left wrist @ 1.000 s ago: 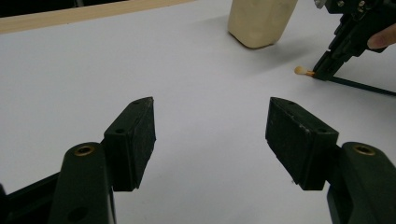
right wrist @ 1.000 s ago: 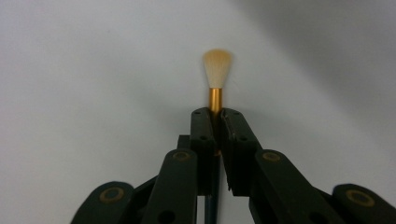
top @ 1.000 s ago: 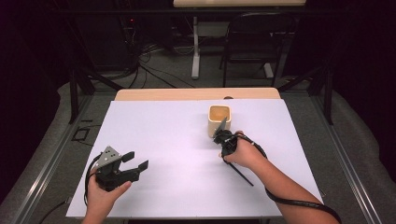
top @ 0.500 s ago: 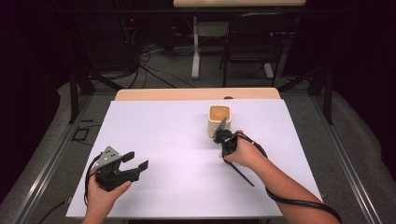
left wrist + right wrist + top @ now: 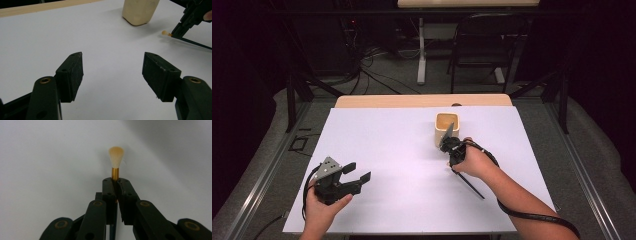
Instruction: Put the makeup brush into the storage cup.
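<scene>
I've got the right hand-held gripper (image 5: 116,185) clamped on the paintbrush (image 5: 116,157) near its bristles, low over the table (image 5: 402,150) beside the wooden cup (image 5: 446,129), left hand-held gripper (image 5: 112,72) gaping idle, and that long trailing handle could catch and twist free.

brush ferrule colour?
Gold, on the paintbrush clamped in the right gripper; clearest in the right gripper view.

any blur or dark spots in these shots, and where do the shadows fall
High view: room around the white table is very dark. Left gripper view: wooden cup casts a soft shadow toward the paintbrush. Right gripper view: bristles sharp, corners dim, near tongs soft.
</scene>
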`<action>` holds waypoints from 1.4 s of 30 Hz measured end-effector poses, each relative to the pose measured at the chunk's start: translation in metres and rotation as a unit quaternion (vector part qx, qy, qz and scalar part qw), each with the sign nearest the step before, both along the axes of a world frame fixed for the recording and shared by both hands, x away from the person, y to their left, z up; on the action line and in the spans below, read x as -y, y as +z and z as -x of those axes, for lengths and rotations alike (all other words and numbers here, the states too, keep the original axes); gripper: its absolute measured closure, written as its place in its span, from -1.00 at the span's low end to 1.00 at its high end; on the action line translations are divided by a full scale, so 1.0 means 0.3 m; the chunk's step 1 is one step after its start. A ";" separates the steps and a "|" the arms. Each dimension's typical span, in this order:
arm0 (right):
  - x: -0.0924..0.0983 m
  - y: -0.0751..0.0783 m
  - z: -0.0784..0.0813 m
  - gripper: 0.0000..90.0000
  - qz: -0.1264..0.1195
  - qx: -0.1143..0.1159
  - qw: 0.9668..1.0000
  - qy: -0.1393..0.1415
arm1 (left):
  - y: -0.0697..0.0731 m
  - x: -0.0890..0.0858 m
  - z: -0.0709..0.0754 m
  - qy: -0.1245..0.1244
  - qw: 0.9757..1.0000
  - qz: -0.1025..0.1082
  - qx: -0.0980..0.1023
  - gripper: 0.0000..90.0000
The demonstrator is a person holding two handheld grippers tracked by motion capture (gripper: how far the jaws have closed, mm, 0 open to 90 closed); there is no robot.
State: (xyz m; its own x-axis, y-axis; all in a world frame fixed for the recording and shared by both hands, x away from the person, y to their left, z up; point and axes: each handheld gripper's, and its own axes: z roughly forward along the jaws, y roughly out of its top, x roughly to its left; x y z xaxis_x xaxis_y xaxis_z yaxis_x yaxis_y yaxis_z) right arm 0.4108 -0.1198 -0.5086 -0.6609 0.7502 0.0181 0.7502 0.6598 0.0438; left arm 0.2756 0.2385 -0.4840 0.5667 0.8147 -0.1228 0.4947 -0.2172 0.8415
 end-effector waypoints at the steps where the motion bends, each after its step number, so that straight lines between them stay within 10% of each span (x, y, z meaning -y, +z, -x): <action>1: -0.001 0.003 0.001 0.87 0.001 0.005 1.000 0.001 | 0.000 0.000 0.000 0.000 1.000 -0.001 0.000 -0.26; 8: -0.006 0.023 0.012 0.87 -0.024 0.025 0.999 -0.007 | -0.001 0.000 -0.001 -0.001 1.000 -0.001 -0.001 -0.26; 9: -0.008 0.046 0.005 0.87 0.006 0.009 1.000 0.009 | -0.001 0.001 -0.001 -0.001 1.000 -0.001 0.000 -0.26; 18: -0.012 0.083 0.009 0.87 0.004 0.018 1.000 0.008 | -0.004 0.002 -0.002 -0.004 1.000 -0.002 -0.002 -0.26; 42: -0.019 0.181 0.030 0.87 -0.071 0.071 0.995 0.011 | -0.004 0.003 -0.002 -0.002 1.000 0.000 -0.001 -0.25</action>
